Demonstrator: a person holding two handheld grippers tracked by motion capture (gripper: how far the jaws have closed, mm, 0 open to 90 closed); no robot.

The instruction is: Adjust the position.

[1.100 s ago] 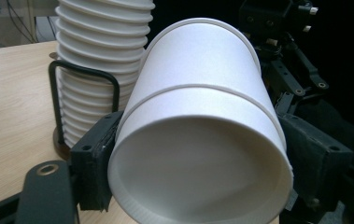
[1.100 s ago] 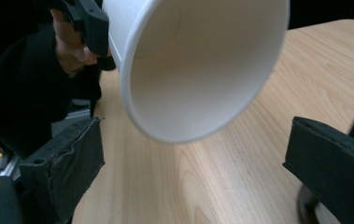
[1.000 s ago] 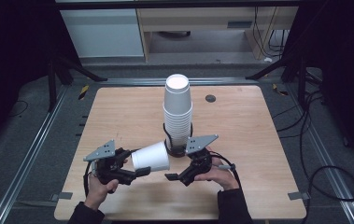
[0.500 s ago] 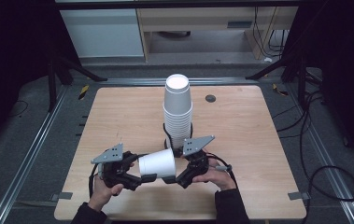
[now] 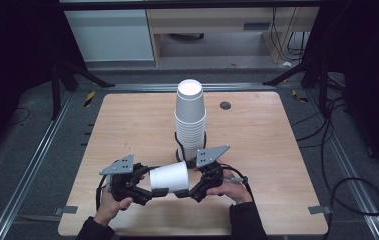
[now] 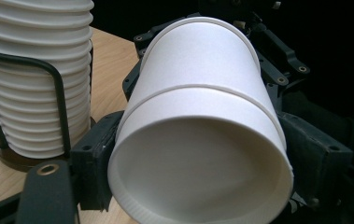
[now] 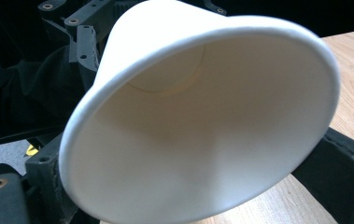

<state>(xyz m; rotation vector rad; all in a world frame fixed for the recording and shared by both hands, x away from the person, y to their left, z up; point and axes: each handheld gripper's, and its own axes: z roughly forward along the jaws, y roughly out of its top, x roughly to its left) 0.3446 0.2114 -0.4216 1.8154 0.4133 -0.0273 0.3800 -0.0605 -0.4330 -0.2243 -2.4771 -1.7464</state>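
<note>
A white paper cup (image 5: 169, 177) lies on its side above the table's front edge, held from both ends. My left gripper (image 5: 148, 187) is shut on its base end (image 6: 198, 154). My right gripper (image 5: 191, 187) is shut on its open mouth (image 7: 202, 121), with one jaw on each side of the rim. A second rim line circles the cup's middle in the left gripper view, so it looks like two nested cups. A tall stack of white cups (image 5: 190, 117) stands upside down in a black wire holder (image 5: 178, 145) just behind the grippers.
The wooden table (image 5: 127, 125) has a small dark round hole (image 5: 225, 105) at the back right. The cup stack (image 6: 30, 84) rises close on the left in the left gripper view. Metal rails and cables lie on the floor around the table.
My left gripper has carried the cup rightward and tipped it level. The right gripper has met it and its jaws now sit on the cup's mouth.
</note>
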